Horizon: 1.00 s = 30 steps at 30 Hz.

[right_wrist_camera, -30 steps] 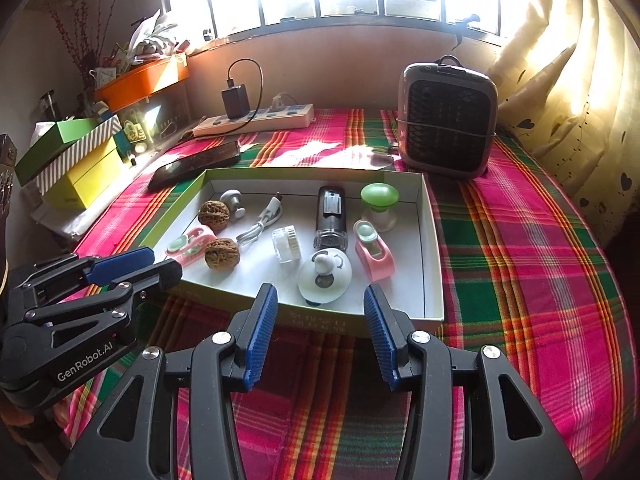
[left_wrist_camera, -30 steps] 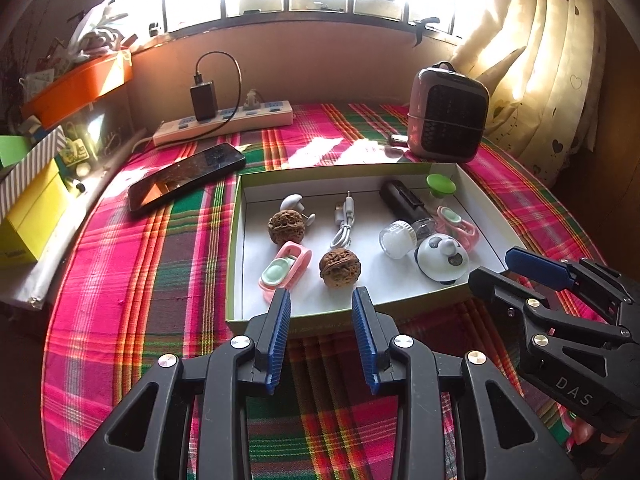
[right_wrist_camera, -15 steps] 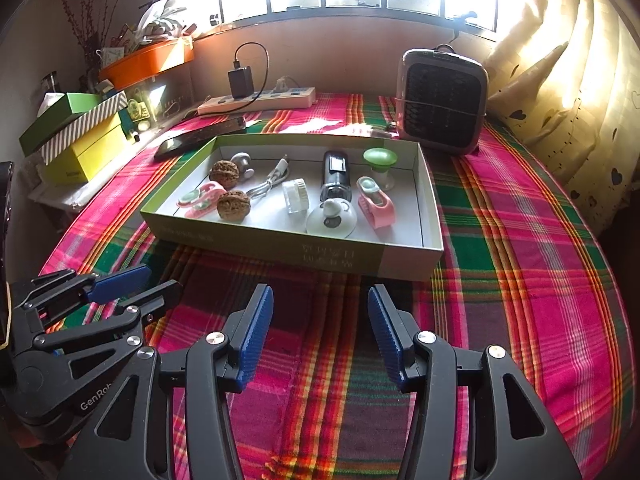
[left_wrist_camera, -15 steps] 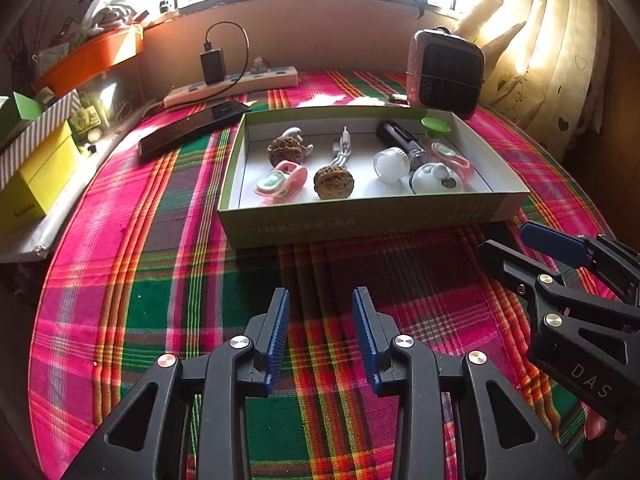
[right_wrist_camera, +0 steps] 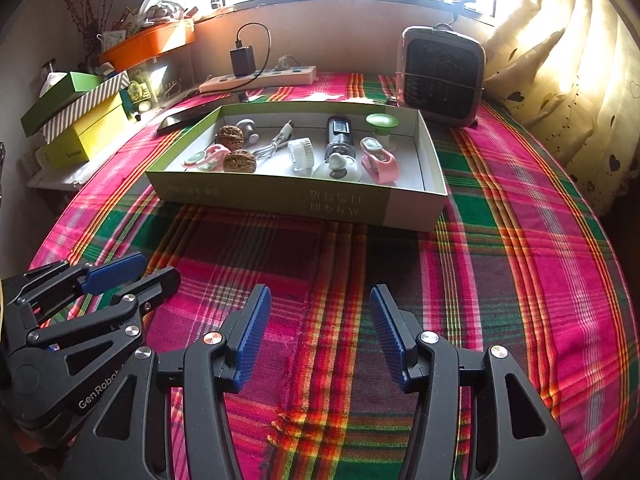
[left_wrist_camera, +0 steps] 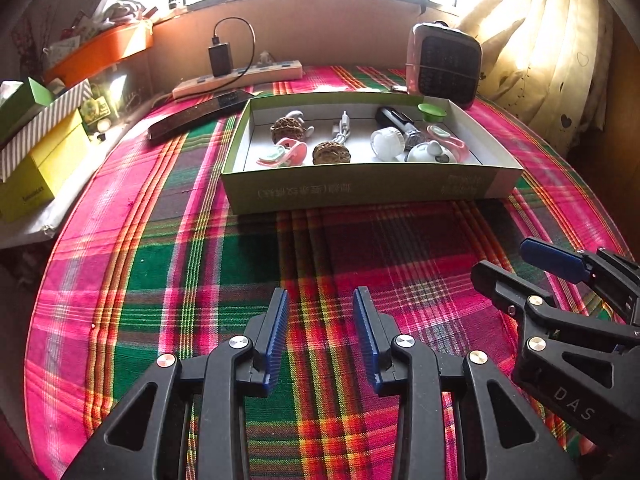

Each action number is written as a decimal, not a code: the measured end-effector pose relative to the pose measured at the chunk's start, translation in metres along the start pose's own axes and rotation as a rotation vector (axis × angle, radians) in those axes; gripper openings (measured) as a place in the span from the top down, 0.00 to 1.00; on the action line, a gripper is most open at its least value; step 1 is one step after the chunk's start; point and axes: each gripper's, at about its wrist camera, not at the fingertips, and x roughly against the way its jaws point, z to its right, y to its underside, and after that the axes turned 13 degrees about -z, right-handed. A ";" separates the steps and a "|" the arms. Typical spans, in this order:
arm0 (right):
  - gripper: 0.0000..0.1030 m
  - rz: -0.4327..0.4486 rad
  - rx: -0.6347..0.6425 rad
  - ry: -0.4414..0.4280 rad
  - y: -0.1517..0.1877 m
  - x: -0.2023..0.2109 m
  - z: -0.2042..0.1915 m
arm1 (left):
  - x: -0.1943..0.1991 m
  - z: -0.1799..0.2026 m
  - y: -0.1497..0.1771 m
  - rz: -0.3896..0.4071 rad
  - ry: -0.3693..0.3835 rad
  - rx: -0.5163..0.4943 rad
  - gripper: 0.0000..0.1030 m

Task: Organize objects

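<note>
Left tongs (left_wrist_camera: 320, 336): spread, nothing between them; low over the plaid tabletop (left_wrist_camera: 224, 264), well short of the box
Right tongs (right_wrist_camera: 320, 336): spread wider, holding nothing; beside the left ones, same plaid under them
Box (right_wrist_camera: 296, 196): shallow green-and-white tray mid-tabletop, open top; near wall carries print
Box contents: two walnuts (right_wrist_camera: 239, 161); pink clip (right_wrist_camera: 380, 160) at right, second pink clip (left_wrist_camera: 282, 153) at left; white round cap (right_wrist_camera: 300, 152); white dome (right_wrist_camera: 338, 168); dark cylinder (right_wrist_camera: 339, 132); coiled white cable (right_wrist_camera: 276, 142); green-topped stand (right_wrist_camera: 382, 122) in far right corner
Beyond box: phone (left_wrist_camera: 196, 116); power strip (right_wrist_camera: 258, 78) with black charger; small heater (right_wrist_camera: 442, 76); curtain at right
Left view only: right tongs from the side, marked DAS
Right view only: left tongs from the side, marked GenRobot
</note>
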 end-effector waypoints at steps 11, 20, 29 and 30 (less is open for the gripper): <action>0.41 -0.032 -0.032 0.015 0.009 -0.001 0.007 | 0.002 0.001 0.007 -0.001 -0.030 0.054 0.60; 0.36 -0.041 -0.019 0.048 0.013 0.000 0.006 | 0.002 0.004 0.008 0.000 -0.055 0.060 0.60; 0.33 -0.043 -0.021 0.053 0.013 -0.001 0.005 | 0.002 0.001 0.008 0.000 -0.034 0.071 0.59; 0.33 -0.043 -0.021 0.053 0.013 -0.001 0.005 | 0.002 0.001 0.008 0.000 -0.034 0.071 0.59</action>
